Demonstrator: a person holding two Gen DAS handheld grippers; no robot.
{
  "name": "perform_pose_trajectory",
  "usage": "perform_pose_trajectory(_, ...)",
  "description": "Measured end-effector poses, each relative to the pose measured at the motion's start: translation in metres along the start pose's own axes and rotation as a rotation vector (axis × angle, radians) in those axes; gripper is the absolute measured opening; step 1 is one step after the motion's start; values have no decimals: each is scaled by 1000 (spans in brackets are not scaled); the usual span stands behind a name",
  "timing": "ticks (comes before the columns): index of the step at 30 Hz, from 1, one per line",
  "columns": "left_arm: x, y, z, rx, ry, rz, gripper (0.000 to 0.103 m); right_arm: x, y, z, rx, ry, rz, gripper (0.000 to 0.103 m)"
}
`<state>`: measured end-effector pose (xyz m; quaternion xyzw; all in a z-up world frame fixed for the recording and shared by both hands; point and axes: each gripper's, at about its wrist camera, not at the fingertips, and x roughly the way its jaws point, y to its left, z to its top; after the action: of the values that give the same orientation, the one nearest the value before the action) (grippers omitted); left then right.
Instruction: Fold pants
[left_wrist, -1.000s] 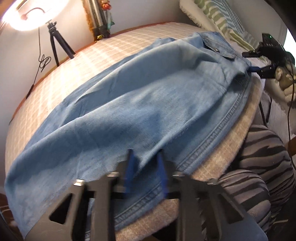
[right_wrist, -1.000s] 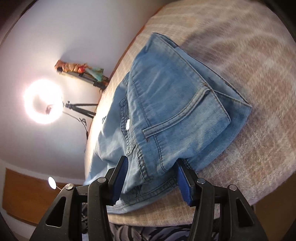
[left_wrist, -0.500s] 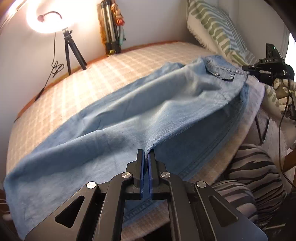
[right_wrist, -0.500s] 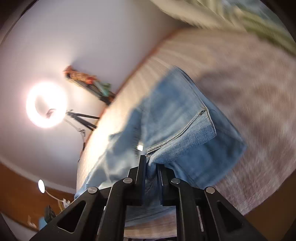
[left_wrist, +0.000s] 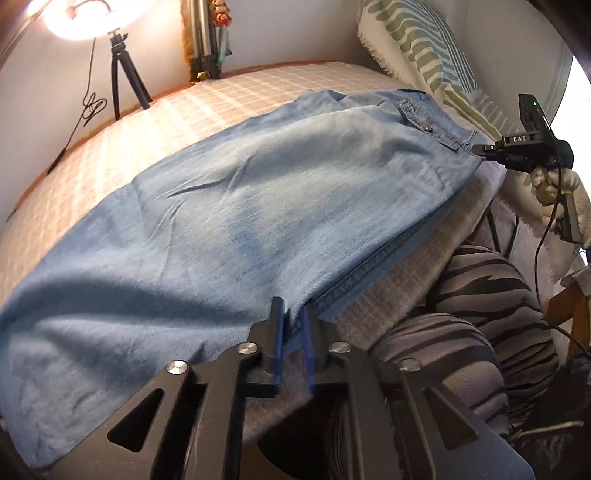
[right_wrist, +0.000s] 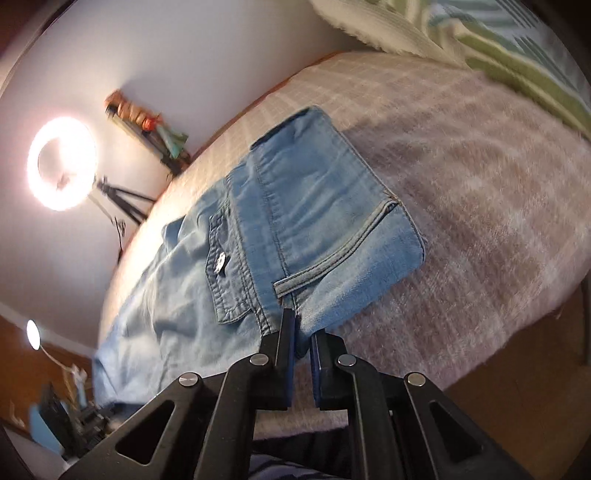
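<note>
Since a second ago both grippers have closed in on the near edge of the pants (left_wrist: 258, 206), which then lay untouched between spread fingers. At the left gripper (left_wrist: 293, 321) the blue pads (left_wrist: 277, 332) pinched fully together on a ridge of denim half a second back and have just been opening a little; a narrow gap stands between them now, the cloth of the leg still caught in it and drawn up from the seam below. At the right gripper (right_wrist: 303, 332) the pads (right_wrist: 290, 336) have come from wide apart to nearly together and clamp the waist end of the pants (right_wrist: 303, 221) just below the belt loop (right_wrist: 295, 282); from the left wrist view this gripper (left_wrist: 480, 149) meets the waistband at the far right. Light blue and folded lengthwise, the pants lie stretched across the checked bedcover (left_wrist: 229, 96), waist toward the striped pillow (left_wrist: 417, 48), hem toward the ring light (left_wrist: 88, 18) on its tripod (left_wrist: 122, 70). Striped trouser legs (left_wrist: 480, 314) of the person show beside the bed edge.
</note>
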<state>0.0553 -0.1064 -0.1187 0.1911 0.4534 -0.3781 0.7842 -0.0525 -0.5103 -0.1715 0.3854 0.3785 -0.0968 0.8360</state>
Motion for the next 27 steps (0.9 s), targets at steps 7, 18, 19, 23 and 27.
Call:
perform_pose_trajectory(7,-54,55,-17,-191,-106,102,40,-24,9,6,-108,-2,-119,26)
perform_pose_trajectory(18,-48,94,-56,-248,-43,187,40,-31,73,17,-289,-49,-33,38)
perform_pose_trajectory(19,-45,94,-58,-244,-32,191,40,-26,82,19,-303,-39,-4,40)
perform_pose_trajectory(23,-30,95,-66,-232,11,180,40,-2,118,36,-419,-8,70,47)
perform_pose_trajectory(27,-23,94,-70,-223,26,174,40,34,153,72,-505,61,112,48)
